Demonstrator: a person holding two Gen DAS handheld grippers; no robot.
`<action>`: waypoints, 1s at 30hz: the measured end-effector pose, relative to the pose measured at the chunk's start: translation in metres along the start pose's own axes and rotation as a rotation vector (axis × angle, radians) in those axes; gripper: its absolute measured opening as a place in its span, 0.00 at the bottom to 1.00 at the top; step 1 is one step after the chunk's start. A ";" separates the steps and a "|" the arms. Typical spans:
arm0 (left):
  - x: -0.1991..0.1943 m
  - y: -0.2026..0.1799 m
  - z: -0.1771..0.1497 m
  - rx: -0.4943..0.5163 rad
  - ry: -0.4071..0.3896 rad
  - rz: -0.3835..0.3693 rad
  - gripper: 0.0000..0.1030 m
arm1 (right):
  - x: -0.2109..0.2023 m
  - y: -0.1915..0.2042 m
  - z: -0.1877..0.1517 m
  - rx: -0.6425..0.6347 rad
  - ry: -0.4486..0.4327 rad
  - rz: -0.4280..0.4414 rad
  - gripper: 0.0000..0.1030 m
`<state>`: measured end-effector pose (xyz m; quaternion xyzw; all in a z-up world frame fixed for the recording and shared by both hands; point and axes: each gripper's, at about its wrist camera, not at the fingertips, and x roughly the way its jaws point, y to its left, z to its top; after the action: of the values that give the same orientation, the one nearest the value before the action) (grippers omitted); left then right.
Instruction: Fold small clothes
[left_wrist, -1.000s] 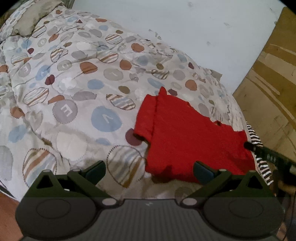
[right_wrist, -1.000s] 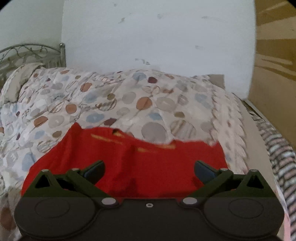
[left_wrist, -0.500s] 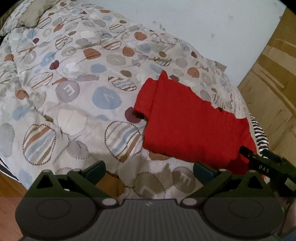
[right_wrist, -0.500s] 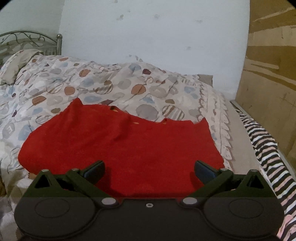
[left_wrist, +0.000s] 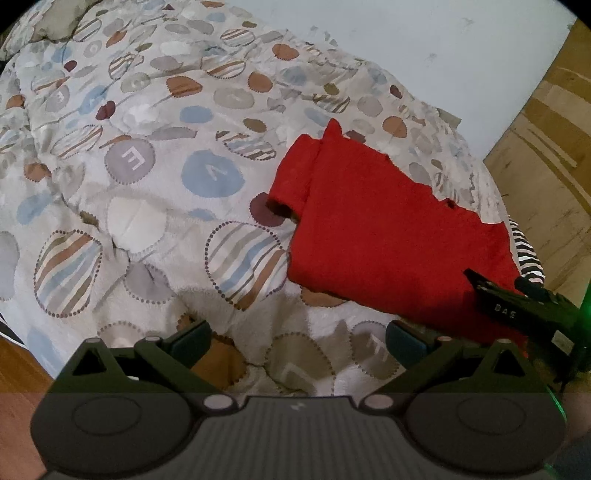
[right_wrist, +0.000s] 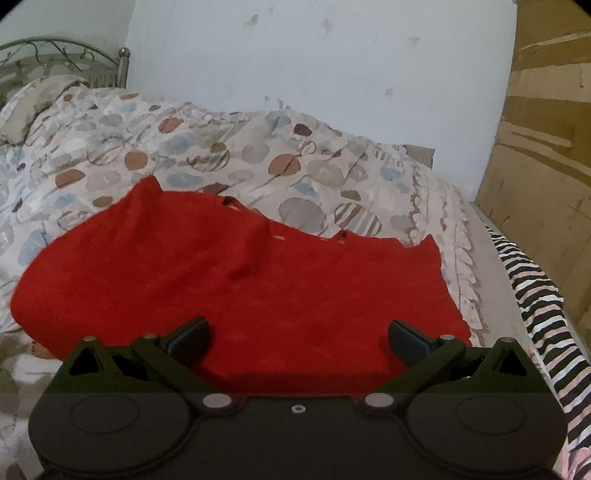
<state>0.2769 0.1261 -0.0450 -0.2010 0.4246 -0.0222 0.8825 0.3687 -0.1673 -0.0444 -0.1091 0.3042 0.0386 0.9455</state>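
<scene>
A small red shirt (left_wrist: 388, 229) lies flat on the patterned bed cover (left_wrist: 147, 184), one sleeve sticking out to its left. My left gripper (left_wrist: 295, 338) is open and empty, over the cover, left of and short of the shirt's near edge. The right gripper shows at the right edge of the left wrist view (left_wrist: 517, 310), over the shirt's near right corner. In the right wrist view the shirt (right_wrist: 240, 280) fills the middle. My right gripper (right_wrist: 297, 334) is open and empty just above its near hem.
The bed cover (right_wrist: 221, 155) runs back to a white wall (right_wrist: 314, 74). A wooden panel (right_wrist: 546, 166) stands on the right. A striped sheet (right_wrist: 535, 295) shows along the bed's right edge. A metal headboard (right_wrist: 55, 55) and pillow are far left. Wooden floor (left_wrist: 14, 362) lies lower left.
Both grippers have pulled back from the shirt. The shirt now sits farther from them and lies flat. Both stay open.
</scene>
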 end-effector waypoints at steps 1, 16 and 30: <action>0.001 0.001 0.000 -0.002 0.002 0.003 0.99 | 0.003 0.001 0.000 -0.005 0.007 -0.002 1.00; 0.024 0.012 0.005 -0.064 -0.040 -0.062 1.00 | 0.023 0.001 -0.019 0.012 -0.007 0.019 1.00; 0.104 -0.004 0.076 0.148 -0.189 -0.056 1.00 | 0.022 0.000 -0.029 0.037 -0.051 0.021 1.00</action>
<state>0.4015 0.1262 -0.0775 -0.1485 0.3309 -0.0593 0.9300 0.3699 -0.1734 -0.0808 -0.0875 0.2820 0.0455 0.9543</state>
